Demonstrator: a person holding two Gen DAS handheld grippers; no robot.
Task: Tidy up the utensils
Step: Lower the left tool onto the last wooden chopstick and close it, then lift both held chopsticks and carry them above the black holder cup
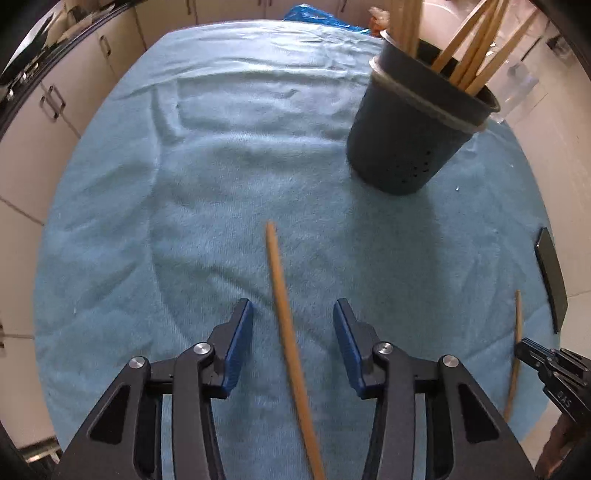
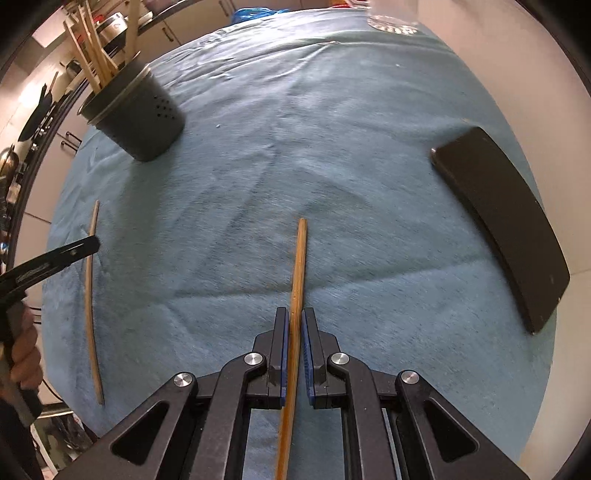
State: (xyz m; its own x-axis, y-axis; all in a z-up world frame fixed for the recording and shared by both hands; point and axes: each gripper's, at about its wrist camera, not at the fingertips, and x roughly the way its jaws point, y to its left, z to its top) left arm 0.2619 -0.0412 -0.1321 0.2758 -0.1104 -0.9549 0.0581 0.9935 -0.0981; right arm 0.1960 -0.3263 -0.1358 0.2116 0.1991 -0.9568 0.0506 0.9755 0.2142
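A dark perforated utensil holder (image 1: 413, 129) with several wooden chopsticks stands on the blue towel; it also shows in the right wrist view (image 2: 136, 114). My left gripper (image 1: 293, 314) is open, its fingers on either side of a wooden chopstick (image 1: 284, 314) lying on the towel. My right gripper (image 2: 294, 321) is shut on another wooden chopstick (image 2: 298, 266) that points forward. In the left wrist view that chopstick (image 1: 516, 347) and the right gripper's finger (image 1: 535, 356) show at the right edge. In the right wrist view the left chopstick (image 2: 89, 306) lies at the left.
A blue towel (image 1: 229, 155) covers the table. A black phone (image 2: 502, 221) lies at the right, also in the left wrist view (image 1: 552, 277). A clear glass (image 2: 393, 16) stands at the far edge. White cabinets (image 1: 55, 110) are on the left.
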